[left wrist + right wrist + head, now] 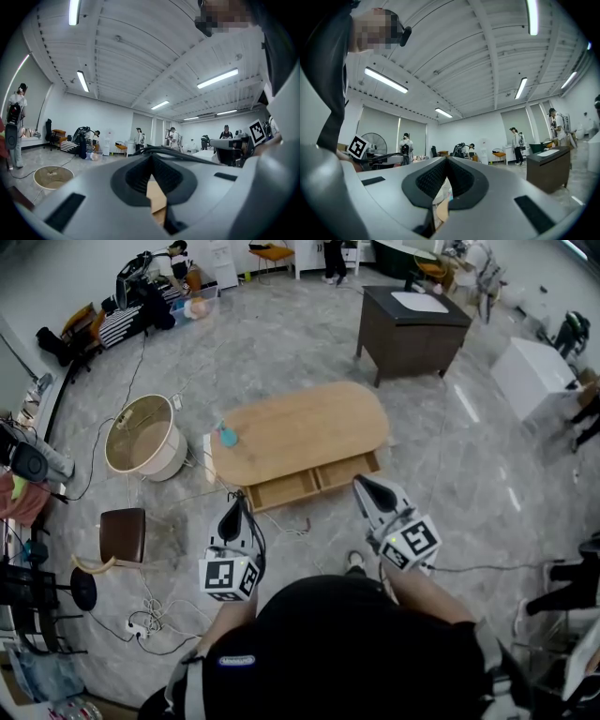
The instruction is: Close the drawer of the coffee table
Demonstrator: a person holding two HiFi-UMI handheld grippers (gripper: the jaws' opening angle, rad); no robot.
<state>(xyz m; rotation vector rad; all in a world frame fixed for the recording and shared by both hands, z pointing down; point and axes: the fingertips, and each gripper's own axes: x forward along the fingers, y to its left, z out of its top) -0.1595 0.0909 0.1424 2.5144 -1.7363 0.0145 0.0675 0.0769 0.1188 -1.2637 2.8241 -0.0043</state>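
Note:
In the head view a low oval wooden coffee table stands on the grey floor ahead of me. Its drawer is pulled out towards me, showing two shallow compartments. My left gripper is held level short of the drawer's left end, jaws shut and empty. My right gripper points at the drawer's right end, close to its front, jaws shut and empty too. Both gripper views look over closed jaws, with a sliver of wood showing between the left gripper pads and between the right gripper pads.
A teal object lies on the table's left end. A round beige tub and a brown stool stand to the left, with cables on the floor. A dark cabinet stands beyond the table. People work at the far wall.

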